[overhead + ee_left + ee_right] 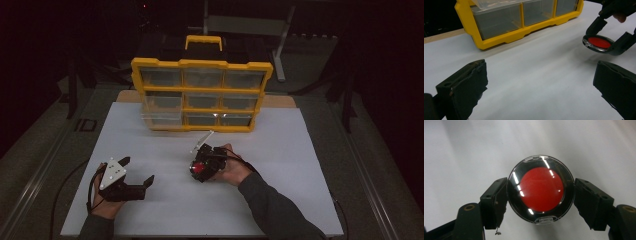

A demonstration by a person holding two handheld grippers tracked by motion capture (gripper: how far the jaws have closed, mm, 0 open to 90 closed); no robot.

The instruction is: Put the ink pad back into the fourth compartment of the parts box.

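High view shows a big white counter (pixel 280 200) with a yellow box of drawers (pixel 202 94) standing at the far side. One clear drawer (pixel 161 118) on the left of the box sticks out a little, so it looks ready to take something. The right tongs (pixel 201 168) are clamped on a small round case (pixel 541 189) with a red middle and a clear lid. Both pads press on its sides. The case hangs just above the counter, near the middle, well apart from the box.

The left tongs (pixel 137 171) are wide apart with nothing in them and rest low over the counter.

So I think picking up is done. Carrying the case to the box and putting it in a drawer is left.
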